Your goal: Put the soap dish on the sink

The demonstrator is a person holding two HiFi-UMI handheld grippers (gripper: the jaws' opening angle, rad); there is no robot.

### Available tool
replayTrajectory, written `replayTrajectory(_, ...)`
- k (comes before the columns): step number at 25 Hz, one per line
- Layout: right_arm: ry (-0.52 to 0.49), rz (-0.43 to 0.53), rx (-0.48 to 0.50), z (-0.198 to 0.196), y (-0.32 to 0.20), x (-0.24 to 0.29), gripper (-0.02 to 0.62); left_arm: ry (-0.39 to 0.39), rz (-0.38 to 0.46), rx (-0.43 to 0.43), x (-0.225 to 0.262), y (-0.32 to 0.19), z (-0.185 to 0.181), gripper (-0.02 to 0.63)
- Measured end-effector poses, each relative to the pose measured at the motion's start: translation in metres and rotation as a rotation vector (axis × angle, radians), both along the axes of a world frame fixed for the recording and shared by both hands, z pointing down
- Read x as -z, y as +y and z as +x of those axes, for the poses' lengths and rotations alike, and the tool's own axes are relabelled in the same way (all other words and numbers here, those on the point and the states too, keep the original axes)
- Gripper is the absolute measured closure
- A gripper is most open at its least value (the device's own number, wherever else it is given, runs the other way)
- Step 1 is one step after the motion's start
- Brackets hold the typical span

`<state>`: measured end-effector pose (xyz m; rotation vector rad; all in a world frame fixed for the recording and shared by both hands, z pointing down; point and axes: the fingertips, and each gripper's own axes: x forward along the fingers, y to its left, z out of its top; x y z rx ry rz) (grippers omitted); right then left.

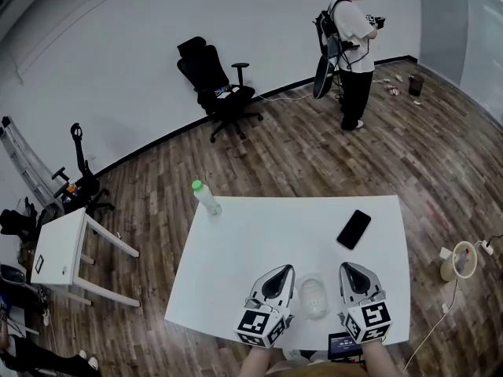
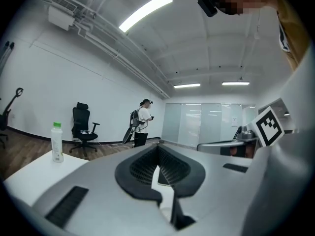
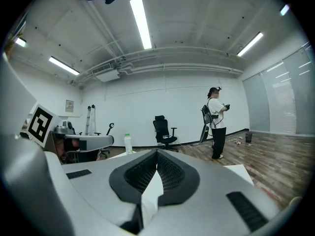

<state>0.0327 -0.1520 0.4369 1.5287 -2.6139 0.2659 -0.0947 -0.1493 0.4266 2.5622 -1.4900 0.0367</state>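
A white oval soap dish (image 1: 313, 295) lies on the white table (image 1: 259, 234) near its front edge. It sits between my two grippers and neither touches it. My left gripper (image 1: 284, 270) is just left of the dish and points away from me, its jaws shut and empty (image 2: 158, 147). To the right of the dish, my right gripper (image 1: 346, 267) also has its jaws together with nothing held (image 3: 157, 152). Both point almost level across the room. No sink shows in any view.
A clear bottle with a green cap (image 1: 207, 198) stands at the table's far left, and a black phone (image 1: 354, 228) lies at the right. A small dark device (image 1: 344, 344) rests at the near edge. A person (image 1: 352, 49), an office chair (image 1: 216, 85) and a side table (image 1: 59, 250) stand around on the wooden floor.
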Motion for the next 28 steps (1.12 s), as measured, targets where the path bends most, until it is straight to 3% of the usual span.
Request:
replayTrajectory(9,0.018,0.063,-0.026,0.007,0.003,0.010,0.586,-0.032,-0.015,0.090,-0.004,0.000,-0.015,0.600)
replayTrajectory(18,0.097,0.043,-0.034,0.004,-0.001,0.004,0.586,-0.001,-0.035,0.092,-0.005,0.001,-0.023,0.600)
replayTrajectory(23,0.086,0.035,-0.034,0.006,-0.001,0.002,0.586,0.006,-0.044,0.092,-0.010,0.002,-0.022,0.600)
replayTrajectory(28,0.096,0.037,-0.014,0.002,-0.001,0.001,0.588,-0.035,-0.037,0.076,-0.011,0.000,-0.017,0.600)
